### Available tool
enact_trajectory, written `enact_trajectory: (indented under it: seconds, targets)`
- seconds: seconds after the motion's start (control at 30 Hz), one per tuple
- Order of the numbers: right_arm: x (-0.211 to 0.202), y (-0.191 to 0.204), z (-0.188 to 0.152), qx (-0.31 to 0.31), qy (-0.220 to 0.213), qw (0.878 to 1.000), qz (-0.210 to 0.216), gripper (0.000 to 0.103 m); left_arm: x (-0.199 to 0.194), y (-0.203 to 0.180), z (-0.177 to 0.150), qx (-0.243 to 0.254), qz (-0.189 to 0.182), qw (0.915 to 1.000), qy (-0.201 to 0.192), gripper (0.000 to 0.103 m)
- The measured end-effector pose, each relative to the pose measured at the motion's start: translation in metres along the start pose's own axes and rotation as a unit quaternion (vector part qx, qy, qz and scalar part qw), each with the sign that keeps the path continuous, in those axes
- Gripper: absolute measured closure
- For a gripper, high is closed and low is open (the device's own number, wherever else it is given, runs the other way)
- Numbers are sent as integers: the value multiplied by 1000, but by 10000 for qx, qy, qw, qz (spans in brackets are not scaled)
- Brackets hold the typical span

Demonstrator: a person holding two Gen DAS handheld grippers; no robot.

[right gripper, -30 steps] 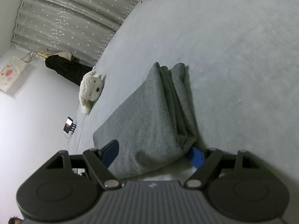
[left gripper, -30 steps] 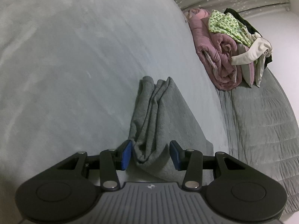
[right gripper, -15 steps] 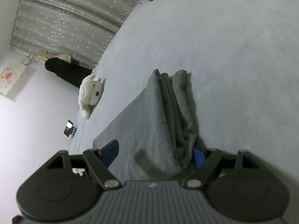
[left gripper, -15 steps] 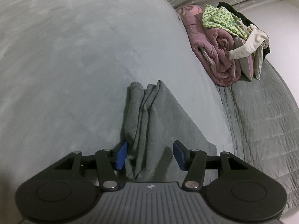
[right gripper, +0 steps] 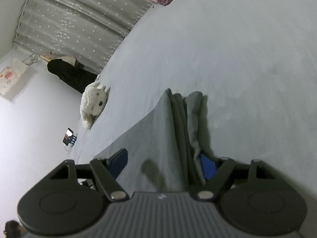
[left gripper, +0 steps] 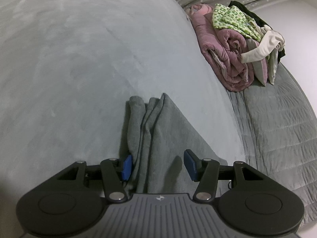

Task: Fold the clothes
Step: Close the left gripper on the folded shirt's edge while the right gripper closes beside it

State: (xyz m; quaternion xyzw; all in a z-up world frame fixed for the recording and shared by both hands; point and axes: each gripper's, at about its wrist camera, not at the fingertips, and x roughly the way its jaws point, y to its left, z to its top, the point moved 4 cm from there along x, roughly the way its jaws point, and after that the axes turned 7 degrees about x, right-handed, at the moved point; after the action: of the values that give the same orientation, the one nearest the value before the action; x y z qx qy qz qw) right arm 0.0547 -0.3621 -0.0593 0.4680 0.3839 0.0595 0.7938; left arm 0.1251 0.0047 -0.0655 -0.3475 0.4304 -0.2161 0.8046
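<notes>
Two grippers have slid further over the folded grey garment (left gripper: 158,138) in the past second — its near end now runs between each pair of pads.

Left wrist view: the left gripper (left gripper: 157,165) stands wide open, gripping nothing; the garment's long axis runs straight away from it across the pale bedspread (left gripper: 69,59).

Right wrist view: the right gripper (right gripper: 164,164) also gapes, straddling the stacked folds — probably readying another fold.

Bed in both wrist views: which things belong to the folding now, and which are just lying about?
In the job:
grey garment
left gripper, open around it
right gripper, open around it

Lying about:
purple blanket
green patterned cloth
white plush toy
phone
</notes>
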Motion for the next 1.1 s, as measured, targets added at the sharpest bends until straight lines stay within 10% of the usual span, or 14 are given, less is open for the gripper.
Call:
enact_trajectory:
  seconds: [0.63,1.1]
  targets:
    - [11,8,5,-474,-115,9986,-208,47,8,-4,4,402,15,9992,-1,51]
    - [7,13,1,-652,-246,9968,-394,75,10,-9,1,566,105,9983,-123,69]
